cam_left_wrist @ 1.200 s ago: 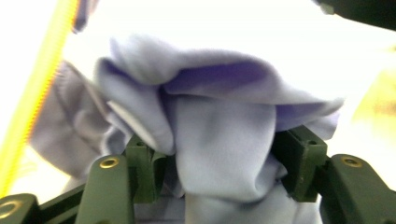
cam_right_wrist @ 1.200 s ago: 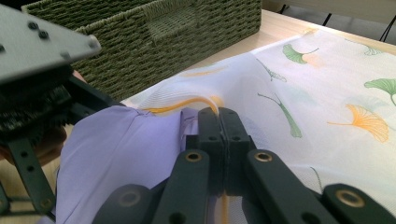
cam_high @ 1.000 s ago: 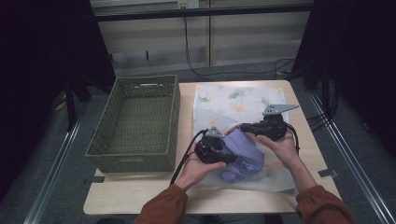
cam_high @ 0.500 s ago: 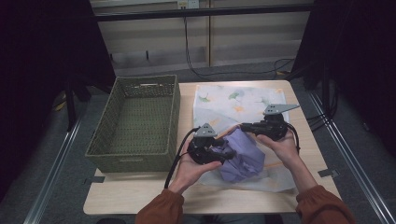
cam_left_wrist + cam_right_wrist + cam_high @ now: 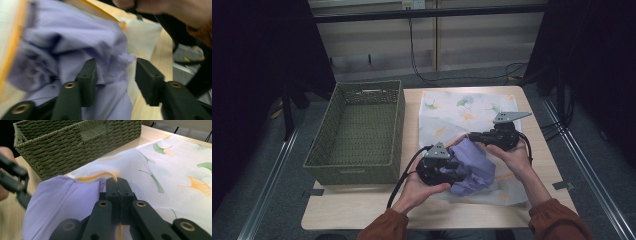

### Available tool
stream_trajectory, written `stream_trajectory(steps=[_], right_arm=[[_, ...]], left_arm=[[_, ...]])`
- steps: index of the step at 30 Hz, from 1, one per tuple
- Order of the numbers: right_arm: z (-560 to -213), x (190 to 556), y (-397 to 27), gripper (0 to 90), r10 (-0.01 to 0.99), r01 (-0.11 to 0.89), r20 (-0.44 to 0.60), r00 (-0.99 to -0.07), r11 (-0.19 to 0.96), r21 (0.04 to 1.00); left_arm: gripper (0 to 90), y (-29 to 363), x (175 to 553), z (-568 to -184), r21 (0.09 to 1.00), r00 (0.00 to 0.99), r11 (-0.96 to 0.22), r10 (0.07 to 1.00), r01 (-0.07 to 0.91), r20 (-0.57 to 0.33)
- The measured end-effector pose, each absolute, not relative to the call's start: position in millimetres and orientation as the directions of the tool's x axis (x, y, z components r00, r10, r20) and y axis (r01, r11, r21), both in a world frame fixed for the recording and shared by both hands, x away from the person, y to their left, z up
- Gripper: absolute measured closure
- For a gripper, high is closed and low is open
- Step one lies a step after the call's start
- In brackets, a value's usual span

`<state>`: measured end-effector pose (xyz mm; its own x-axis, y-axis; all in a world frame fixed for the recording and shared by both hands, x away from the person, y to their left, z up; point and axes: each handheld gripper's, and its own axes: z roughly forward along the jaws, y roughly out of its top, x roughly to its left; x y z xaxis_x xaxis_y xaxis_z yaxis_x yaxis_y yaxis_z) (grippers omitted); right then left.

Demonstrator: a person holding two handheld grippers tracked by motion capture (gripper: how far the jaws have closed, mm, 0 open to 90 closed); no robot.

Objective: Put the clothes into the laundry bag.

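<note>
A crumpled purple cloth [image 5: 478,169] lies on a white leaf-print cloth [image 5: 462,112] spread over the table's right half. My left gripper [image 5: 461,173] points right into the purple cloth's near-left edge. In the left gripper view its jaws [image 5: 116,72] have just been closing, with a fold of purple cloth [image 5: 75,37] between them and a gap still beside the right pad. My right gripper [image 5: 471,135] is at the pile's far side. In the right gripper view it [image 5: 117,181] is shut on an orange-striped fold of the white cloth [image 5: 175,165], right beside the purple cloth [image 5: 62,195].
A green woven basket [image 5: 398,131] stands empty on the table's left half, its wall [image 5: 75,142] close to the cloths. Bare wood runs along the table's near edge [image 5: 362,210]. Cables hang behind the table.
My left gripper has shifted a little left and toward the person along the purple cloth, and its jaws stand narrower. The right gripper has kept still.
</note>
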<state>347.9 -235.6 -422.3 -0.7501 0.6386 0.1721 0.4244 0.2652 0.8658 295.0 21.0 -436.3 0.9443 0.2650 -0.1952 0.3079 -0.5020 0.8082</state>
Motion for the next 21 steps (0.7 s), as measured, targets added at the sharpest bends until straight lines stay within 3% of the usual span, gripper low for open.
stream_trajectory(steps=[6, 21], right_arm=[[-422, 348, -235, 89.9, 0.639, 0.428, 0.174, -0.75, 0.268, 0.863], [-423, 348, -233, 89.8, 0.635, 0.428, 0.171, -0.753, 0.277, 0.86]], left_arm=[[55.2, 6, 292, -453, 0.772, 0.958, -0.571, 0.225, 0.28, -0.181], [50.6, 1, 295, -477, 0.708, 0.956, -0.645, 0.242, 0.288, -0.169]])
